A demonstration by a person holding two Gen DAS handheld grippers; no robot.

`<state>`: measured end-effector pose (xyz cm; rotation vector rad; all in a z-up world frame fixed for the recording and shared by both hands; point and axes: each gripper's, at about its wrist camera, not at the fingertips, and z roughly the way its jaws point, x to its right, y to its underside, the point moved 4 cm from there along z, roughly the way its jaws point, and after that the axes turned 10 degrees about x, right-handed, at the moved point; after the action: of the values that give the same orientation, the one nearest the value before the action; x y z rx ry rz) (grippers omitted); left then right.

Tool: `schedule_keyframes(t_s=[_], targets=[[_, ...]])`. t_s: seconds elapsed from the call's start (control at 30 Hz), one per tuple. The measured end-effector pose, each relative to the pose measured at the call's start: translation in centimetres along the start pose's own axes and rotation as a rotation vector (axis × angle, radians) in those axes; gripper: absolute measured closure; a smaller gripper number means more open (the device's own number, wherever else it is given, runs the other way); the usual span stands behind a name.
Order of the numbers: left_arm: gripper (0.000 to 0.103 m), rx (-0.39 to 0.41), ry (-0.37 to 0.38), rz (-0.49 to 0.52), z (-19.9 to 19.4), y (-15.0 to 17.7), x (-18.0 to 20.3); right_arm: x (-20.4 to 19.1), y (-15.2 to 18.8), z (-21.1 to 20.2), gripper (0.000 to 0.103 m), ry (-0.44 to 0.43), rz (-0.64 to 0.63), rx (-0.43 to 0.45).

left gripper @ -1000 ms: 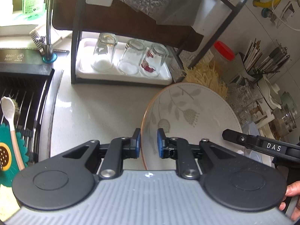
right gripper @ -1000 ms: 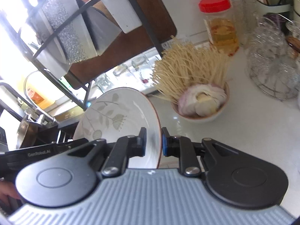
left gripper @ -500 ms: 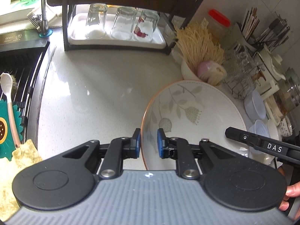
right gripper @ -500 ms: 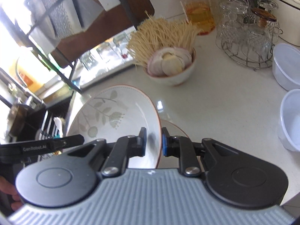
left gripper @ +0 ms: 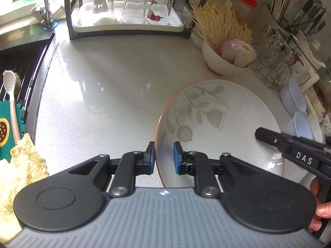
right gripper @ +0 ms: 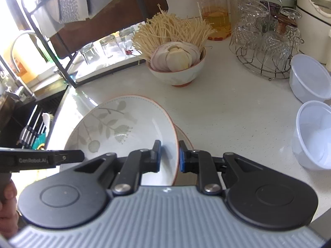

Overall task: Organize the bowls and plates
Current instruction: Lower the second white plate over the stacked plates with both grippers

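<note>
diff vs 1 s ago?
Both grippers carried the leaf-patterned plate down toward the counter; the rack receded up-frame. No change of grip: left gripper and right gripper stay clamped on opposite rims.

We are in a home kitchen. A sink [left gripper: 18, 62] with a tap [left gripper: 46, 4] sits at the left, upturned glasses [left gripper: 132, 7] drain on a rack tray at the top, a bowl [right gripper: 178, 70] of noodles and sliced onion stands on the speckled counter [left gripper: 103, 86], and utensils [left gripper: 310, 14] fill the upper right.
</note>
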<state>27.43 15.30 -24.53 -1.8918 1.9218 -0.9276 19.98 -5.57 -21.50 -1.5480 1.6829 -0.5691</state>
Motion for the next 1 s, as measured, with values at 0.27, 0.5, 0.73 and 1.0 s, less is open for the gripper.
schedule_keyframes(t_s=[0.27, 0.5, 0.73, 1.0], targets=[[0.082, -0.033, -0.007, 0.017, 1.0, 0.2, 0.5, 0.7, 0.4, 0.7, 0.081, 0.012, 0.009, -0.015], [0.082, -0.041, -0.013, 0.024, 0.7, -0.1, 0.8, 1.4, 0.3, 0.9, 0.081, -0.012, 0.059, -0.042], [0.079, -0.062, -0.001, -0.009, -0.1, 0.0, 0.9, 2.2, 0.0, 0.5, 0.081, -0.031, 0.114, -0.083], [0.079, -0.069, -0.031, -0.037, -0.5, 0.4, 1.1, 2.9, -0.3, -0.2, 0.079, -0.019, 0.109, -0.09]])
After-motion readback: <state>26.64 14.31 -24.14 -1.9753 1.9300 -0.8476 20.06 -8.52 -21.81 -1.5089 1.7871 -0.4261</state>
